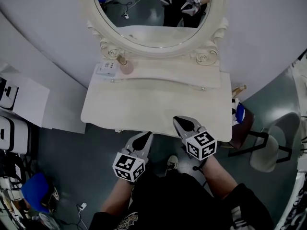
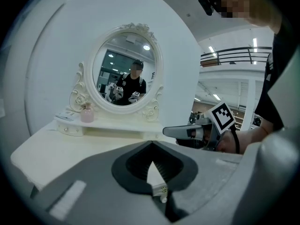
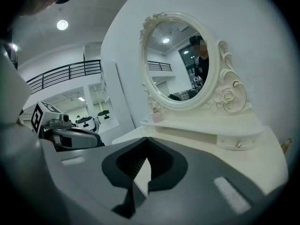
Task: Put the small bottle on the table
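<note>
The small pink bottle (image 1: 126,67) stands on the raised shelf of the cream dressing table (image 1: 144,107), at the left foot of the oval mirror (image 1: 151,8). It also shows as the bottle (image 2: 87,112) in the left gripper view and, small and far, as the bottle (image 3: 157,114) in the right gripper view. My left gripper (image 1: 146,136) hovers at the table's front edge, jaws shut and empty. My right gripper (image 1: 178,120) is just over the front edge, also shut on nothing. Both are far from the bottle.
A flat white box (image 1: 106,69) lies on the shelf left of the bottle. A dark chair (image 1: 247,128) with items on it stands right of the table, and a white stool (image 1: 273,150) beyond it. White cabinets (image 1: 12,111) are at the left.
</note>
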The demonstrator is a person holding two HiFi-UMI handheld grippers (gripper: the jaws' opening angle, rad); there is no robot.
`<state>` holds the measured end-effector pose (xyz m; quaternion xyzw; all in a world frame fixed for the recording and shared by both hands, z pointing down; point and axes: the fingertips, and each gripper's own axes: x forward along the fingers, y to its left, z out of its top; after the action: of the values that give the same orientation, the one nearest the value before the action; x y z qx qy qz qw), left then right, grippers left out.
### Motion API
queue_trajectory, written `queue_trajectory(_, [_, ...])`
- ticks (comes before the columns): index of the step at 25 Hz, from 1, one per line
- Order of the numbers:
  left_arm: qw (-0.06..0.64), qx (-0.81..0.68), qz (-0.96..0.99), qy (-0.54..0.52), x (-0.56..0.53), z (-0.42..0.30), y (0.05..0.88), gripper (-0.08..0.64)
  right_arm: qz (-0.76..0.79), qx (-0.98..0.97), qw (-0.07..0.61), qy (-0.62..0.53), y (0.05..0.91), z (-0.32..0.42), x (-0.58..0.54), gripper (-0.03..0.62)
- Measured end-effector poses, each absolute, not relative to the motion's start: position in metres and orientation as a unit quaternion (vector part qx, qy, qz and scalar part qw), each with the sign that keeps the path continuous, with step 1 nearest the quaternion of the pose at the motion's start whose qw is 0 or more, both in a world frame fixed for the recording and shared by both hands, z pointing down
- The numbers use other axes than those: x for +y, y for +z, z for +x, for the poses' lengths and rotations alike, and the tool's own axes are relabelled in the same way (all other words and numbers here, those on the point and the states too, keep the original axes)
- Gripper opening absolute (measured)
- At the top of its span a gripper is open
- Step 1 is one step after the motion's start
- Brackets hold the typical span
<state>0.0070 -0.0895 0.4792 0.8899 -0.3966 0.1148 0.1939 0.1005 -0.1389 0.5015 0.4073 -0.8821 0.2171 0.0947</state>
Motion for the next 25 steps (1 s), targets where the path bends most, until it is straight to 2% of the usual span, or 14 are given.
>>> queue_trajectory(25, [0.193, -0.341, 0.915, 0.098, -0.06, -0.113, 0.474, 0.0, 0.453, -0.858, 0.103, 0.218, 0.492, -0.024, -0.07, 0.028])
